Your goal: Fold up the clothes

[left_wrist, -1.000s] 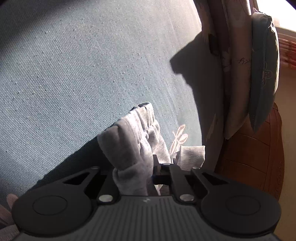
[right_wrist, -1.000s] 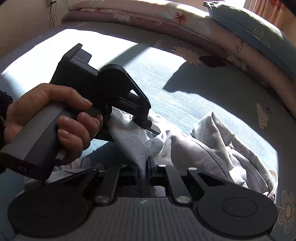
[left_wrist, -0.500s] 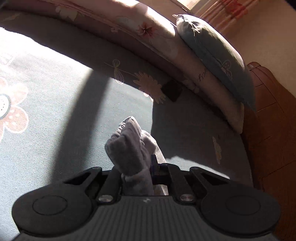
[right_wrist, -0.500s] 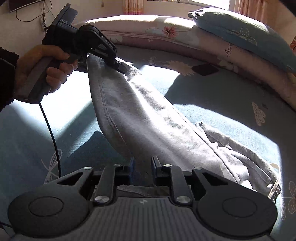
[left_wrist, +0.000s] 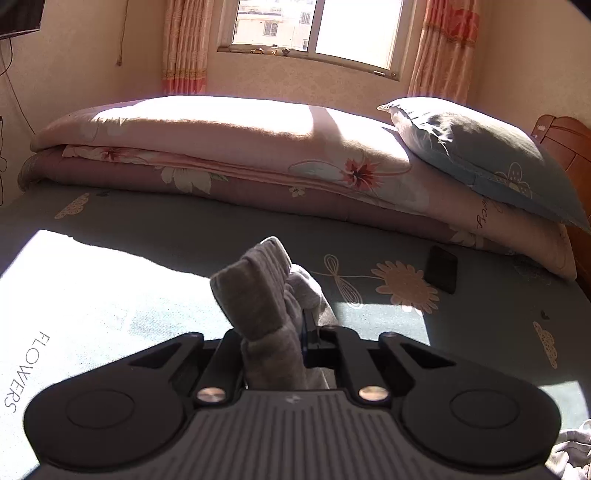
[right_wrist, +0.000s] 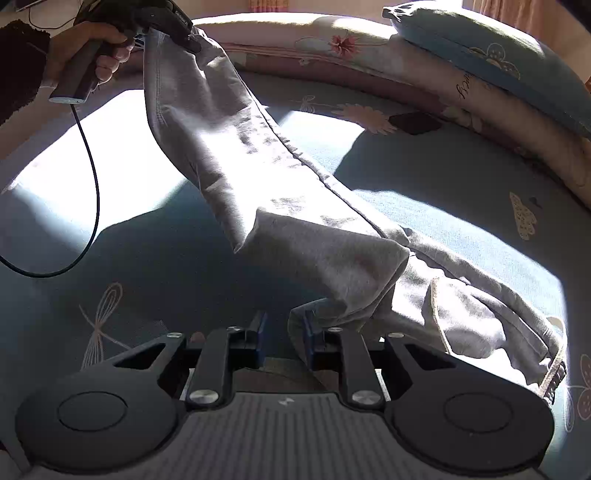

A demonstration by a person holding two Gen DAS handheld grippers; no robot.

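The grey trousers (right_wrist: 280, 192) are not folded at this moment. They hang stretched between the 2 tools above the bed (right_wrist: 461, 206), and the lower part, with the waistband and a drawstring, lies crumpled on the sheet at the right side.

The left tool (left_wrist: 275, 332) is closed on a bunch of the grey cloth; in its own view the cloth stands up thick between the fingers. In the right wrist view the same tool (right_wrist: 173, 31) is high at the upper left, held by a hand (right_wrist: 92, 51), and the cloth falls down from it in 1 long band.

The right tool (right_wrist: 282, 336) has its fingers apart, with a clear gap between them. A fold of the cloth touches only the right finger (right_wrist: 314, 343), so I judge it does not grip the trousers now. Whether it is letting go or coming to take a new hold, I cannot tell.

About progress: the cloth is lifted and partly pulled straight, but no clean fold shows anywhere. The legs are not laid flat and not aligned. I think almost all folding is left: spread the trousers on the bed, bring 1 leg over the other, then fold along the length.

A dark phone (left_wrist: 441, 269) lies on the sheet near the quilt (left_wrist: 221, 147).
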